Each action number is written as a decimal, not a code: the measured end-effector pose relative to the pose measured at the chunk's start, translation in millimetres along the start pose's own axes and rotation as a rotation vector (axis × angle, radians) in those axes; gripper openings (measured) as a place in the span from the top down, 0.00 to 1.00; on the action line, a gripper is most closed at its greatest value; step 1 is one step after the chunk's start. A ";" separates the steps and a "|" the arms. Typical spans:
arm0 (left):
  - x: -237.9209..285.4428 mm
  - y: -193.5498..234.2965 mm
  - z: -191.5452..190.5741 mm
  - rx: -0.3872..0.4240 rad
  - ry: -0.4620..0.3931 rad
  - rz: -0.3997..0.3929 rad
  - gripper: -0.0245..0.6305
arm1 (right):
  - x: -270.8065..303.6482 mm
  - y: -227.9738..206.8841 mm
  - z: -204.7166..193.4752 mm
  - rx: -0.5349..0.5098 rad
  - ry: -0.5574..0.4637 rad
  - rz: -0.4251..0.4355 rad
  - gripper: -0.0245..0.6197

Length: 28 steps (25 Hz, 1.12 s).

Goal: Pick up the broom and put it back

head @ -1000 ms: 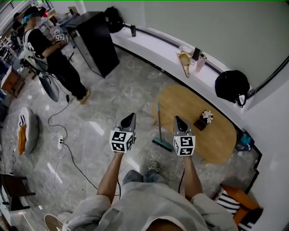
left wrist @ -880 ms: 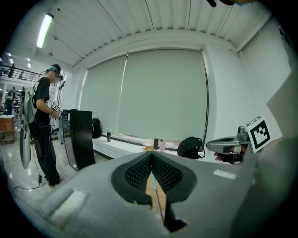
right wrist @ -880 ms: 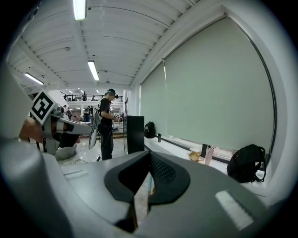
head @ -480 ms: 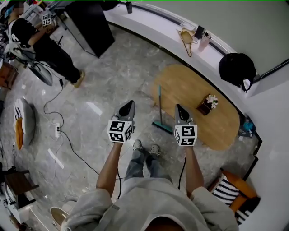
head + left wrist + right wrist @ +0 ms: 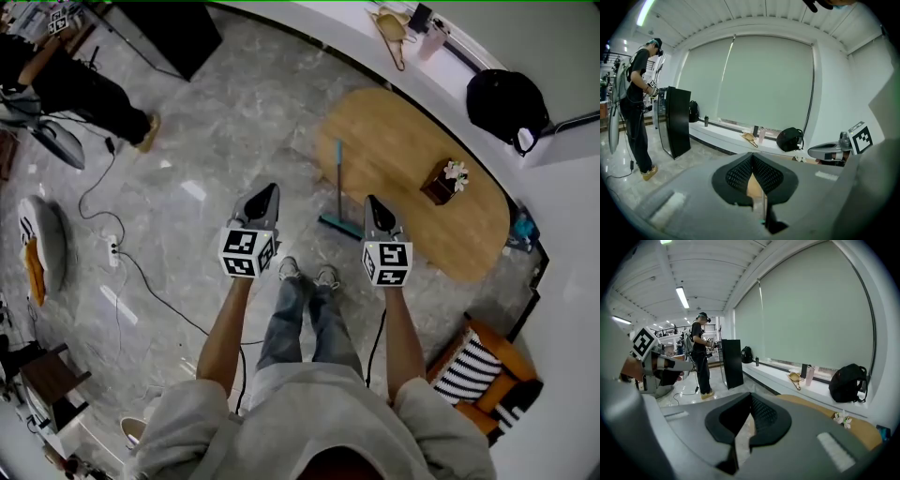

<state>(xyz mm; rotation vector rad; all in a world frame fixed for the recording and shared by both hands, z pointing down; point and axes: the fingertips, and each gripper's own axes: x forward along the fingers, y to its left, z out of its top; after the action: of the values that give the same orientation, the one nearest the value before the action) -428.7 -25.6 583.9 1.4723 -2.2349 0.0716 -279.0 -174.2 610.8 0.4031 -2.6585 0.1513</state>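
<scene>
We hold both grippers out over the floor, well above it, side by side and apart. The left gripper [image 5: 272, 188] has its jaws together with nothing clamped; its own view shows the tips meeting. The right gripper [image 5: 371, 200] is the same, jaws together and nothing held. Neither touches the broom [image 5: 338, 183]. The broom stands on the grey marble floor [image 5: 234, 122] with its teal head down and its handle up at the near edge of the oval wooden table [image 5: 394, 150]. In the head view it sits ahead of us, between the two grippers and nearer the right one. A small flower pot [image 5: 443, 184] sits on the table. A black backpack [image 5: 504, 105] rests on the white ledge [image 5: 309, 23] behind. Another person [image 5: 70, 84] stands far left, near a black cabinet [image 5: 173, 28].
</scene>
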 end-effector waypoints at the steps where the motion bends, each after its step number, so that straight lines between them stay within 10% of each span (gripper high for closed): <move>1: 2.8 2.7 -5.7 -0.004 0.007 -0.003 0.96 | 3.2 1.3 -5.7 0.006 0.007 -0.002 0.96; 11: 19.7 18.0 -55.1 -0.025 0.069 -0.025 0.96 | 19.9 13.5 -65.4 0.029 0.090 -0.004 0.94; 18: 23.4 24.7 -74.7 -0.046 0.085 -0.025 0.96 | 31.8 27.7 -96.5 0.055 0.134 0.030 0.49; 28: 28.1 37.2 -82.0 -0.065 0.096 -0.009 0.96 | 72.2 23.6 -100.9 0.053 0.144 0.015 0.40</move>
<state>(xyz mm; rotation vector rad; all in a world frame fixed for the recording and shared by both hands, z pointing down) -442.1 -10.2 676.0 1.4142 -2.1348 0.0647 -306.6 -153.1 732.2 0.3745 -2.5209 0.2459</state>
